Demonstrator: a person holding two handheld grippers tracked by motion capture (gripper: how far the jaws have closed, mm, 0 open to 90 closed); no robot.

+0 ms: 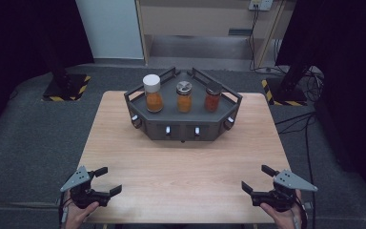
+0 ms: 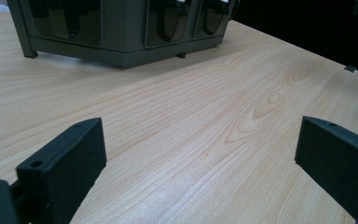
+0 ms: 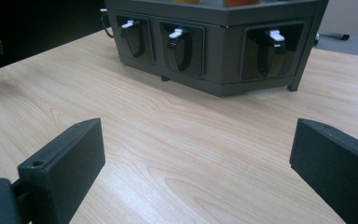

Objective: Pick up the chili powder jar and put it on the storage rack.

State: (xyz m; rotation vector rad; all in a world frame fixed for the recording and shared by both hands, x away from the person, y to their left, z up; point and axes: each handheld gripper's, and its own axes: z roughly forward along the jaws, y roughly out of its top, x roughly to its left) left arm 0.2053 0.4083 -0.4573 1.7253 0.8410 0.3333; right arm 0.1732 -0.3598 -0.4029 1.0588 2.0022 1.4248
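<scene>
Both my grippers, left gripper (image 1: 106, 181) and right gripper (image 1: 256, 179), sit jaws apart at the frame's bottom corners; bare table (image 1: 181, 167) separates them from one rack (image 1: 183, 125) holding three jars.

Light falls evenly from above onto the wooden table (image 1: 181, 157), while the surroundings beyond it stay dim. The rack (image 1: 183, 121) casts a soft shadow beneath itself. Jaws nearest the gripper cameras look slightly blurred.

High view looks down from above; both gripper views skim low, sharing the table (image 1: 181, 171) and rack (image 1: 183, 125).
</scene>
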